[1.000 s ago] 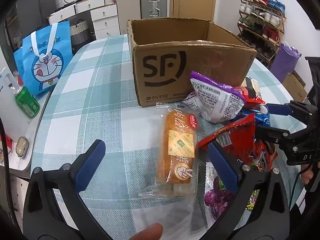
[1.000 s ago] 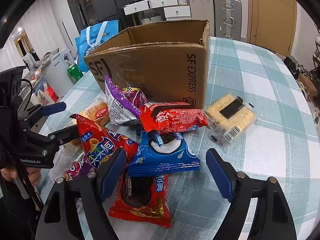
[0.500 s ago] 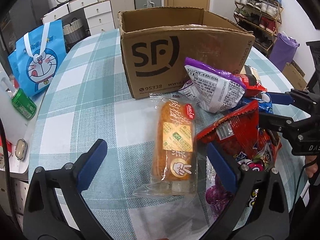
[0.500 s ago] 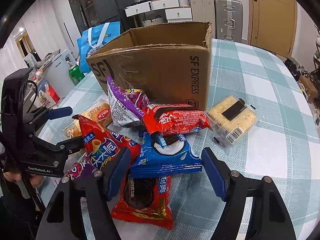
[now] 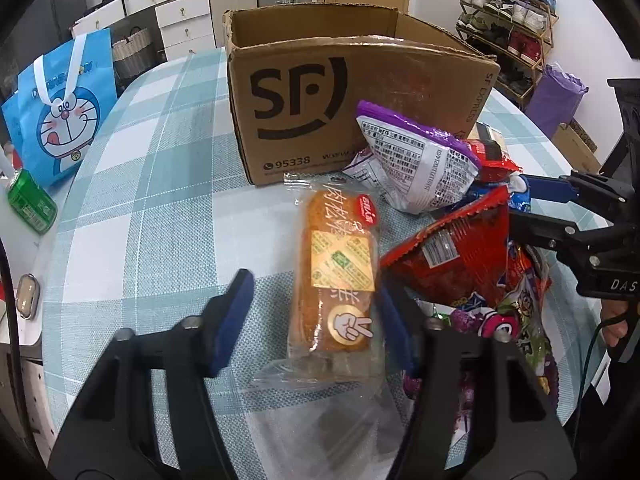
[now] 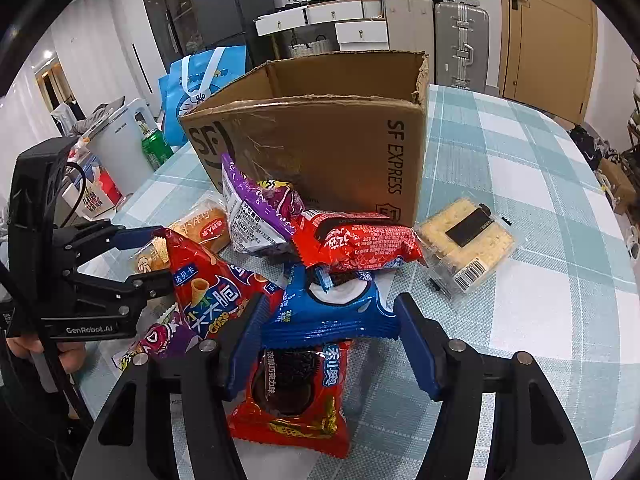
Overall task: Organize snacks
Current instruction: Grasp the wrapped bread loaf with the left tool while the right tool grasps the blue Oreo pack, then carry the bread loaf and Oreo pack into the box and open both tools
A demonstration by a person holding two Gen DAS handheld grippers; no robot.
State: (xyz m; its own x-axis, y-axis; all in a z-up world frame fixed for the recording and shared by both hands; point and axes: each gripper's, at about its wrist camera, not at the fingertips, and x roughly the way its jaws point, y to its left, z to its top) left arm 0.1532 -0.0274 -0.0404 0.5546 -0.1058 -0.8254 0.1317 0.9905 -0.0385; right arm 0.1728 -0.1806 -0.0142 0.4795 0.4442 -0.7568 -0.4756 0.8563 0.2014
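Both tools have narrowed since a second ago and sit closer to the pile. The left tool (image 5: 312, 320) is apart but closing round the bread packet (image 5: 335, 276), whose near end lies between its fingers; the right finger looks to touch the wrapper edge, while the left finger (image 5: 230, 320) is clear of it. The right tool (image 6: 328, 340) is also apart, straddling the blue cookie pack (image 6: 328, 304), which rests on the red cookie pack (image 6: 294, 396) just below.

This looks like the grasp stage of an early pick, with the snacks lying on the table (image 5: 132, 208) ahead of the tools and the cardboard box (image 5: 340, 92) beyond them. Next, I judge, each tool must clamp its packet and lift it forward over the box wall.

Each tool points forward and slightly down, held low over the table.
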